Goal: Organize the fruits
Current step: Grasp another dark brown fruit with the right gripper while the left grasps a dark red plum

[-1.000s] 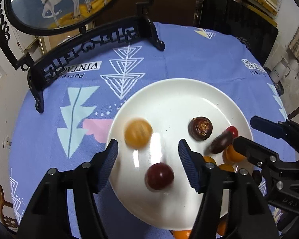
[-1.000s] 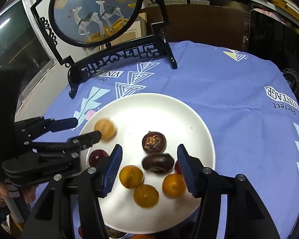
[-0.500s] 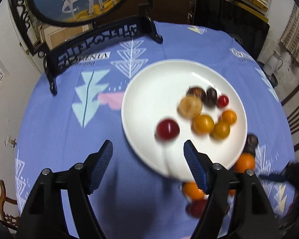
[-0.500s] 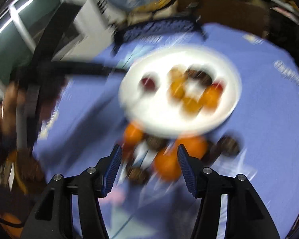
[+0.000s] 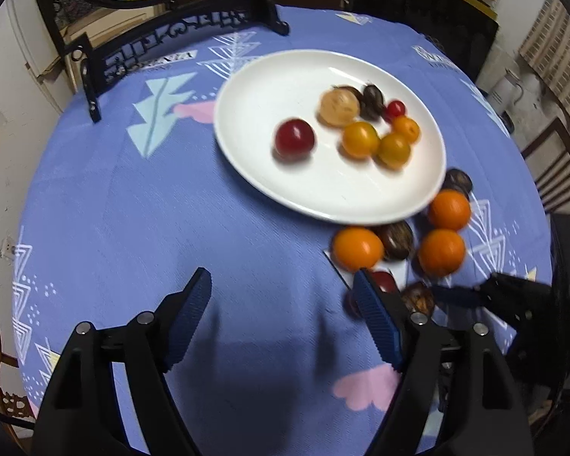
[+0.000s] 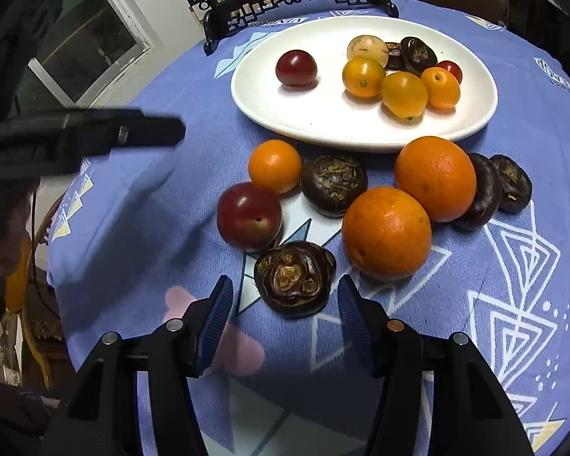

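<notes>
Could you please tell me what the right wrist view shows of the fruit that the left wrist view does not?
Only the right wrist view shows the dark fruit just ahead of the right hand-held gripper in full, unblurred, plus two dark fruits behind the big orange. Only the left wrist view shows bare cloth between the open left hand-held gripper. Both show the plate holding eight fruits.

I can read "VINTAGE", upside down, on a white label (image 6: 266, 22) printed on the blue tablecloth (image 6: 532, 144) at the far side, just behind the black stand's base (image 6: 285, 0). Another label at the right edge is too cropped to read.
</notes>
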### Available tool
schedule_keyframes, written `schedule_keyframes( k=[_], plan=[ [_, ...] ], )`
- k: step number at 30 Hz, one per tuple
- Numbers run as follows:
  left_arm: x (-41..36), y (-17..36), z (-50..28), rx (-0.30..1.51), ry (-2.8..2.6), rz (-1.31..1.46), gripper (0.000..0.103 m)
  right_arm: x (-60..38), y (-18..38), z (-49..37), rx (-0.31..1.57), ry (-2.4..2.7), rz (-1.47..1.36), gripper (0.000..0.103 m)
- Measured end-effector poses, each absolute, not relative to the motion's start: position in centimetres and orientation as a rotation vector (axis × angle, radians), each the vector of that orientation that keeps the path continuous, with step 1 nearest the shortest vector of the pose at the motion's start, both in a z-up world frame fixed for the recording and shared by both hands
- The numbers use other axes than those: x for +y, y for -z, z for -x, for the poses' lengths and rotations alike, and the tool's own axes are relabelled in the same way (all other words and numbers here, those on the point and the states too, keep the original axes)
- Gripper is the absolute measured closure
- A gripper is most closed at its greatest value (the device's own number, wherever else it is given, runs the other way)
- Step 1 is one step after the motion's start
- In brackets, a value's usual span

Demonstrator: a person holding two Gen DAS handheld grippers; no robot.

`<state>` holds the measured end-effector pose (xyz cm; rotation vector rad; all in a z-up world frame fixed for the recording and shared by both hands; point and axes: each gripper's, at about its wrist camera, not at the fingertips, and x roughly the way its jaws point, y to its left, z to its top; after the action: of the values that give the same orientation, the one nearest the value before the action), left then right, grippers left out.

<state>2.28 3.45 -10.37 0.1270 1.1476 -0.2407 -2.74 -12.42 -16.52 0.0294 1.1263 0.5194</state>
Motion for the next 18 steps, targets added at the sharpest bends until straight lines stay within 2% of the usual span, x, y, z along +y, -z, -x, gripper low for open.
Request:
schedule_keyframes(
  k=[1,15,16,17,18],
  plan=[
    [3.1,10.6,-2.0,1.156,0.251,-0.129,0.028,-12.2,16.6,2.5,1.123,-0.515,-0.019,0.063],
    [-1.7,14.8,-1.9,1.245,0.346,-0.129,0.027,-16.5,15.9,4.7,1.135,-0.449,-0.100,0.063],
    [-1.8,15.1,-1.9,1.249,0.339,-0.133,0.031,-16.6,16.0,4.8,1.134,-0.448,-0.103,0.063],
    [-1.8,15.0,-1.8,1.245,0.342,-0.136,0.049,-16.9,16.0,5.0,1.132,-0.449,-0.104,0.063],
    [-1.7,15.0,-1.8,1.244,0.361,-0.129,0.056,-16.9,15.9,5.0,1.129,-0.449,-0.105,0.063]
  ],
)
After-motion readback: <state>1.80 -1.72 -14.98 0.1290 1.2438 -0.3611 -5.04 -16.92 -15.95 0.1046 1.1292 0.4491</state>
